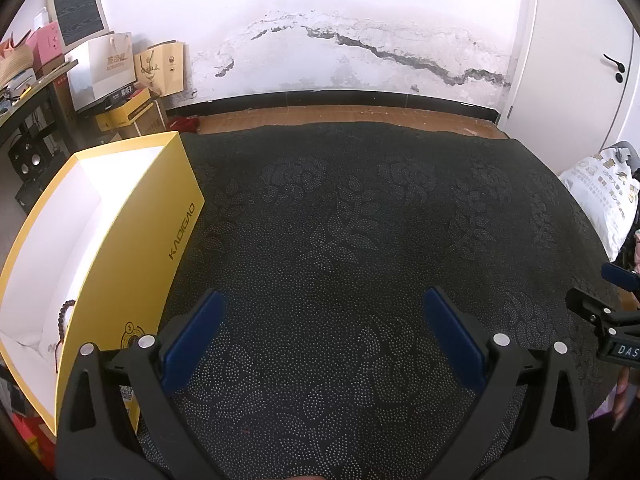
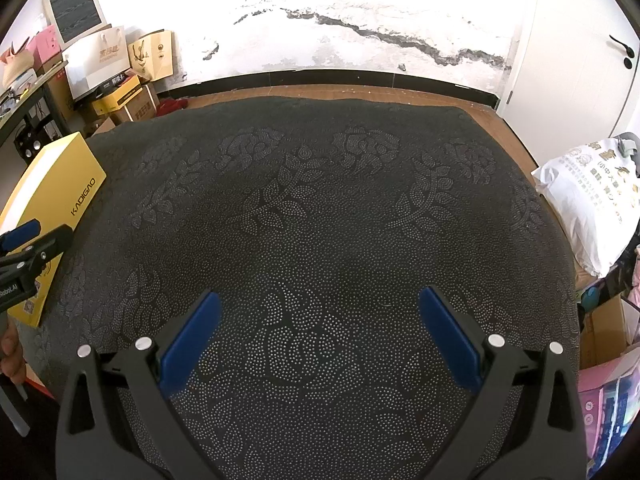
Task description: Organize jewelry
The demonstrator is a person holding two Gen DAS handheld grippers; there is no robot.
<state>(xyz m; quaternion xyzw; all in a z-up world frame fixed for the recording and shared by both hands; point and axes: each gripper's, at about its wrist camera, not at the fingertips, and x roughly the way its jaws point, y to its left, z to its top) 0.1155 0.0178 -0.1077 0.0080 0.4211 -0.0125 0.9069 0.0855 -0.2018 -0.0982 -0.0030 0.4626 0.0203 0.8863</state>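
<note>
An open yellow box (image 1: 132,240) with a white inside stands at the left edge of the dark patterned tablecloth (image 1: 340,220). A brown bead bracelet (image 1: 64,320) lies inside it near the front, against the right wall. My left gripper (image 1: 324,312) is open and empty, just right of the box. My right gripper (image 2: 320,312) is open and empty over the bare cloth (image 2: 320,200). The box (image 2: 60,200) shows at the far left of the right wrist view, with the left gripper (image 2: 24,256) in front of it. The right gripper (image 1: 612,312) shows at the right edge of the left wrist view.
Paper bags and cartons (image 1: 120,76) are stacked at the back left by a shelf. A white printed sack (image 2: 580,200) lies off the table's right edge. A cracked white wall and a door (image 1: 580,60) stand behind. Wooden floor (image 1: 340,116) lies beyond the far edge.
</note>
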